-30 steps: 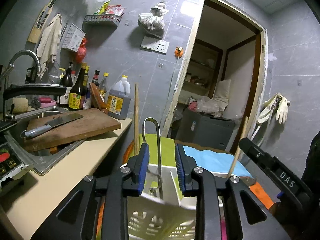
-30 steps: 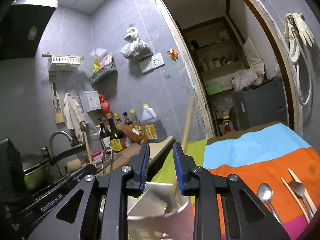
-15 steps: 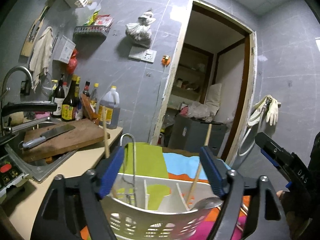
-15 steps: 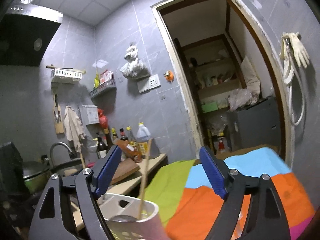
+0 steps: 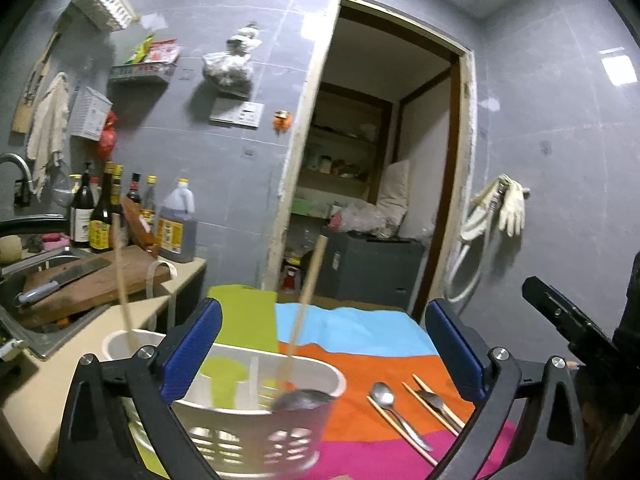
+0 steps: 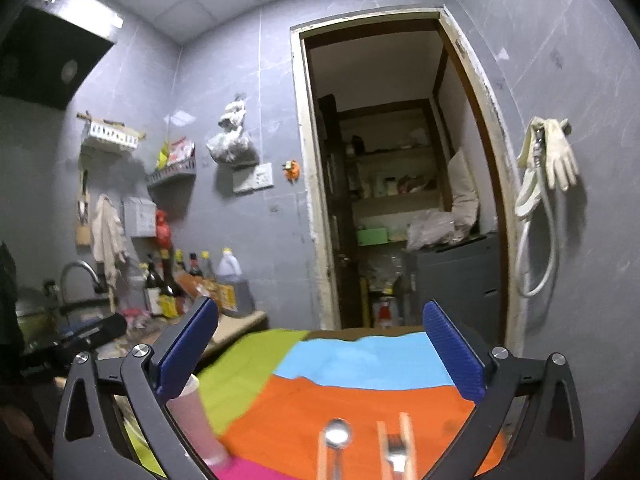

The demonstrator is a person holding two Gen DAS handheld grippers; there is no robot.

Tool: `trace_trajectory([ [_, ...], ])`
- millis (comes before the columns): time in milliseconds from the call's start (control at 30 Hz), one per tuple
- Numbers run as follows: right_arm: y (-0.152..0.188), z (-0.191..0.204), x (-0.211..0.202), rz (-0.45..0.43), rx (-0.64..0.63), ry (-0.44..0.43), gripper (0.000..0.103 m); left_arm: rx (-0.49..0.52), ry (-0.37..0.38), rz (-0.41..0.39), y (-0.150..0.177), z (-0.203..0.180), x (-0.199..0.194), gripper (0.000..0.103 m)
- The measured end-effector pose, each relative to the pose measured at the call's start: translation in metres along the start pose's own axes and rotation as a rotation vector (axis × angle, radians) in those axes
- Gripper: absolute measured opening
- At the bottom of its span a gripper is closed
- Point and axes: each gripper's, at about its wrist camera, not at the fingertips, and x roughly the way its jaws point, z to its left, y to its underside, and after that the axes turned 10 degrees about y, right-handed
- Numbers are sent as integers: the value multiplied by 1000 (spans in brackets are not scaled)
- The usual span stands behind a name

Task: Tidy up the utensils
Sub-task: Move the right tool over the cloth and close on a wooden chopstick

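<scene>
While both tools open wide with nothing between their blue pads, the work sits between one utensil and the next. The left tool [image 5: 322, 344] has its jaws spreading apart just above a white slotted basket [image 5: 248, 420] that stands on a bright patchwork cloth [image 5: 360, 344] over the counter. Two wooden chopsticks [image 5: 308, 280] and a ladle-like spoon bowl [image 5: 302, 400] already stand in the basket. The right tool [image 6: 320, 344] is likewise opening and empty, level over the cloth. Still loose on the cloth, to the right of the basket, lie a metal spoon [image 5: 390, 404], a fork [image 5: 438, 402] and more chopsticks [image 5: 400, 430]. Judging by this, some utensils are sorted and several remain. The next move probably calls for tipping one tool down toward the loose spoon or fork, straddling its handle, and closing firmly on the thin metal before lifting it to the basket
</scene>
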Motion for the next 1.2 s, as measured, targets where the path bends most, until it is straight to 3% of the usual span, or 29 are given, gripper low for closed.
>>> trace_trajectory([
  [433,36,-59,22,199,-82,99,103,70,38,144,35,-61,41,100],
  [667,52,-83,39,321,-79,116,103,86,39,282,64,-81,68,100],
  [733,56,-88,44,364,-74,103,98,90,38,334,73,-84,78,100],
  [900,72,-94,60,474,-83,107,72,107,21,434,90,-87,99,99],
  [1033,83,-97,71,541,-81,97,59,117,13,502,100,-87,116,94],
  [1200,93,-98,85,611,-82,72,47,101,16,588,110,-80,140,73],
])
